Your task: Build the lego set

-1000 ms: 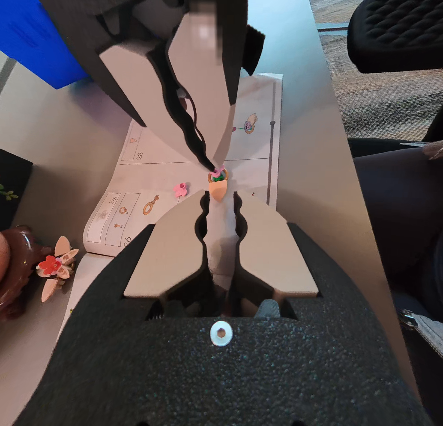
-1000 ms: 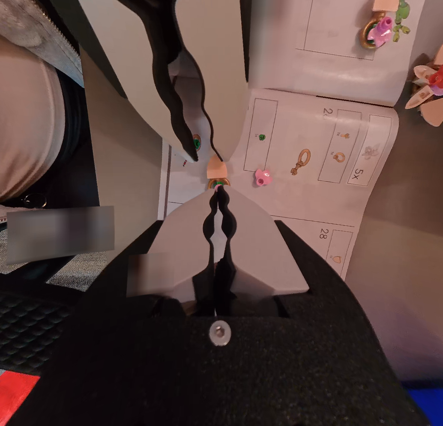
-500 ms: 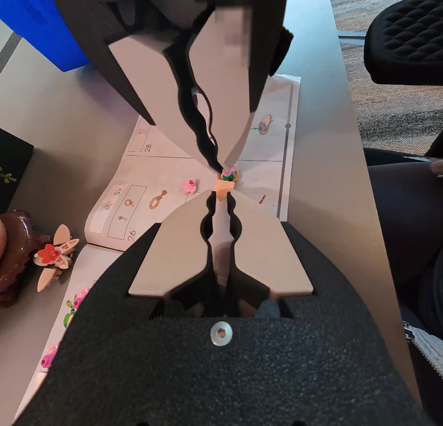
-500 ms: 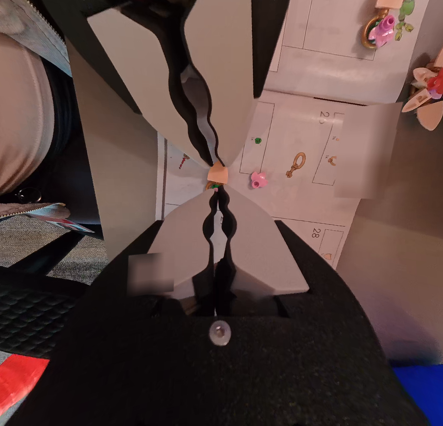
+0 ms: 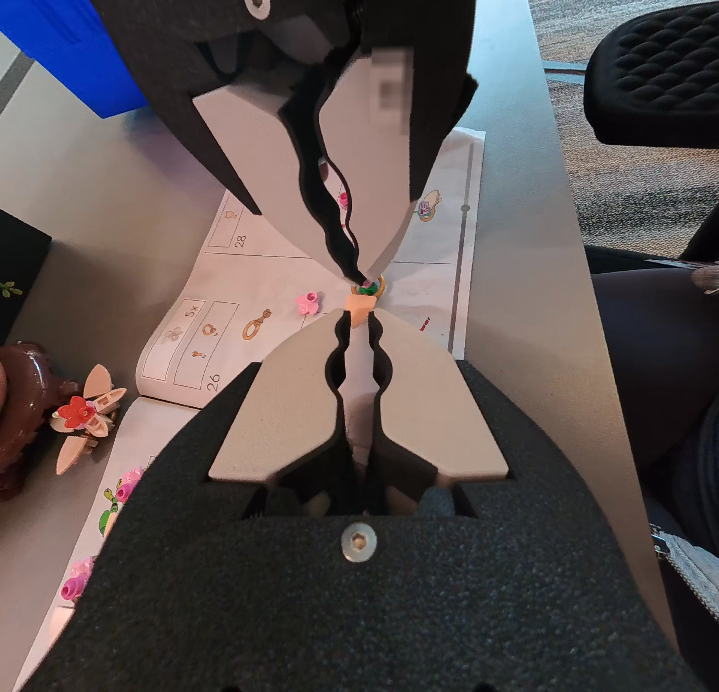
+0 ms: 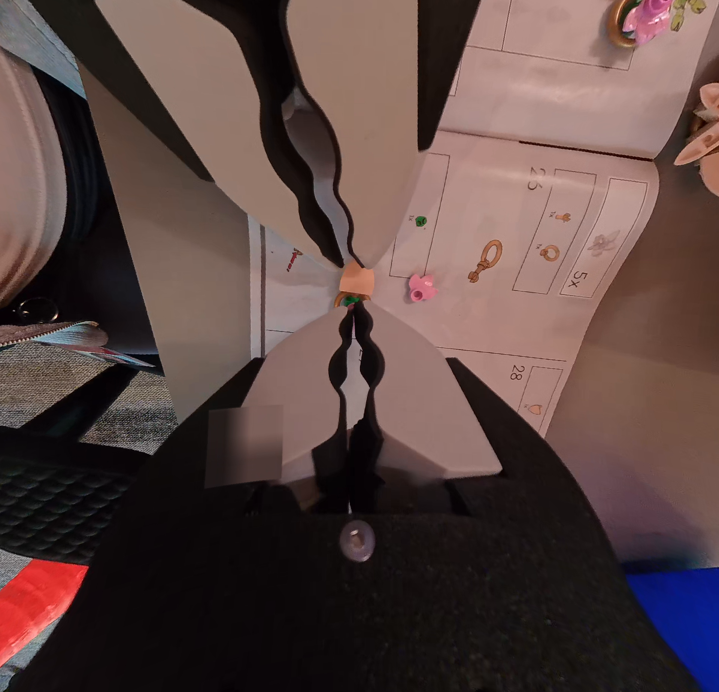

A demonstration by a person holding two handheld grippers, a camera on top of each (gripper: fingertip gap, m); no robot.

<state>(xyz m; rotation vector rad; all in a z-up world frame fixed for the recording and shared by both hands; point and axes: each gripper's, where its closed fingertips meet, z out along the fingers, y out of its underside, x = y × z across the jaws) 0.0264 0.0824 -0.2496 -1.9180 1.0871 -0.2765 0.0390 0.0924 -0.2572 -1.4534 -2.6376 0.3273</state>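
Over the open instruction booklet (image 5: 272, 280), the left gripper (image 5: 358, 314) pinched a peach petal piece (image 5: 360, 310) — the right gripper (image 6: 353, 310) clamped its pink-and-green flower stud (image 5: 367, 285) — loose pink flower (image 5: 307, 303) just beside.

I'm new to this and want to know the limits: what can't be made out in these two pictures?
- Left wrist view: the pink piece at the right hand-held gripper tips is too small to identify.
- Right wrist view: the gold ring is half hidden by the peach petal piece.
- Left wrist view: the brown object is cut off by the left edge.
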